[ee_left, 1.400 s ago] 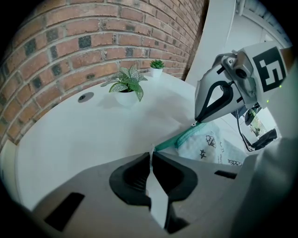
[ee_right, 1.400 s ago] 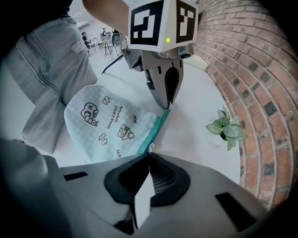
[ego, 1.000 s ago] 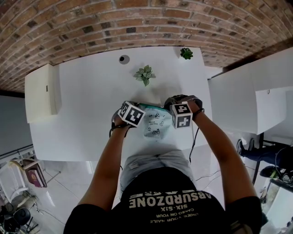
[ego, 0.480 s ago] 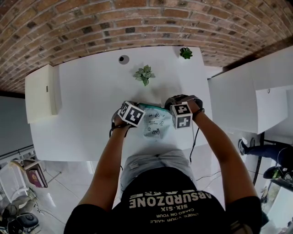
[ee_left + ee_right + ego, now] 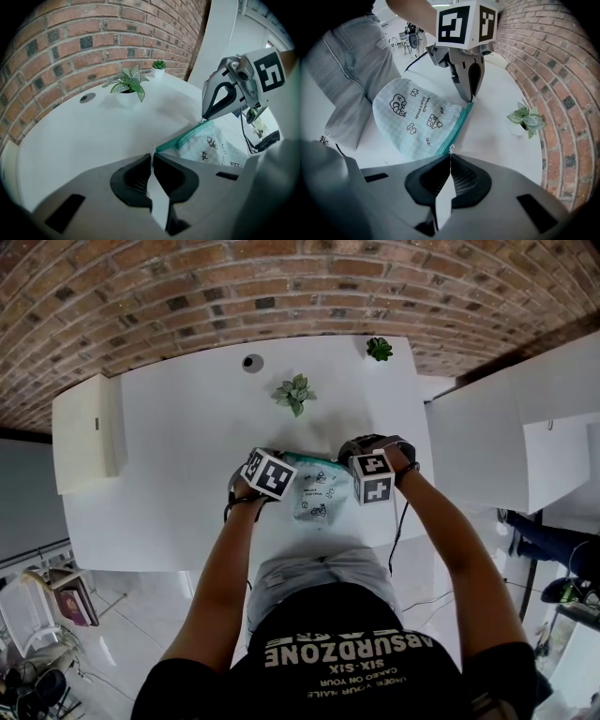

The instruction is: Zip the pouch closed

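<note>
Both pouch [image 5: 317, 495] ends vanish inside the jaws.

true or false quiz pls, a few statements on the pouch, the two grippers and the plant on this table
1. The pale blue fabric pouch with a teal zipper lies on the white table. True.
2. The left gripper has its jaws wide open above the pouch. False: its jaws are shut on one end of the teal zipper edge.
3. The right gripper is shut at the other end of that zipper edge. True.
4. The leafy plant in a white pot stands on top of the pouch. False: it stands apart from it on the table, nearer the brick wall.
</note>
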`<state>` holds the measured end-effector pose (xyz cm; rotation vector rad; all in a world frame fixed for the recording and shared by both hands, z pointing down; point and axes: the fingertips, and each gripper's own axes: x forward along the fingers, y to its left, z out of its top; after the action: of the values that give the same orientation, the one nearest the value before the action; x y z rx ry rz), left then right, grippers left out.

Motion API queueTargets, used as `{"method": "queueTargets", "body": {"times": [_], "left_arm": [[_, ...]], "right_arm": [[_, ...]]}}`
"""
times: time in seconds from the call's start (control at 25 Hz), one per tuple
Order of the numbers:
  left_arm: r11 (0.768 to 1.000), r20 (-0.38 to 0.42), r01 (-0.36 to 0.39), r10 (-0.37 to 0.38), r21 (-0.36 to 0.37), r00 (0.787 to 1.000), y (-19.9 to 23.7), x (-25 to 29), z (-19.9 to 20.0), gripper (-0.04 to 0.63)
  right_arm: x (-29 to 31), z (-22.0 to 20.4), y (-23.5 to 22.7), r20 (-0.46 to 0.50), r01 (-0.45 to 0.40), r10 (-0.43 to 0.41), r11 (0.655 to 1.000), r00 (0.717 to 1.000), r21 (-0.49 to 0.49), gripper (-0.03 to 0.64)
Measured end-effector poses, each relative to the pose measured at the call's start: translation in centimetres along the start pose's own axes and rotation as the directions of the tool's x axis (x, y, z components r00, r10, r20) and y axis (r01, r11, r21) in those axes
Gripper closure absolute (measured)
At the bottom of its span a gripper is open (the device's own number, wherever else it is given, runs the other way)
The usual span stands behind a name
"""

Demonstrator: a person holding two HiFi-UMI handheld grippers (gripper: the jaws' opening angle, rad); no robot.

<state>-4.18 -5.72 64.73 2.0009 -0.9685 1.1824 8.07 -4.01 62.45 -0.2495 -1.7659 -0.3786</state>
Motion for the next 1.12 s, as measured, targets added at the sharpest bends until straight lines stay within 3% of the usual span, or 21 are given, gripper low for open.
{"method": "queueTargets", "body": {"times": [0.32, 0.64, 0.84, 1.12], "left_arm": [[1.0, 0.001, 0.005, -0.005, -0.001, 1.0, 0.0, -0.1, 0.0, 0.571], [1.0, 0.0, 0.004, -0.004, -0.002, 1.0, 0.0, -0.1, 0.0, 0.571], [1.0, -0.001, 0.006, -0.006, -0.01, 1.0, 0.0, 0.0, 0.0, 0.571], [1.0, 0.008, 0.006, -0.006, -0.016, 1.0, 0.1, 0.0, 0.0, 0.571]], "right_arm": [[-0.2, -2.3, 0.8, -0.049, -0.015, 0.015, 1.0, 0.999, 0.008, 0.615], [-0.3, -2.8, 1.2, -0.018, 0.001, 0.0, 0.997, 1.0, 0.075, 0.615], [-0.4, -2.9, 1.3, 0.036, 0.025, -0.032, 0.98, 0.999, 0.199, 0.615], [0.8, -2.8, 2.1, 0.073, 0.065, -0.102, 0.914, 0.992, 0.4, 0.615]]}}
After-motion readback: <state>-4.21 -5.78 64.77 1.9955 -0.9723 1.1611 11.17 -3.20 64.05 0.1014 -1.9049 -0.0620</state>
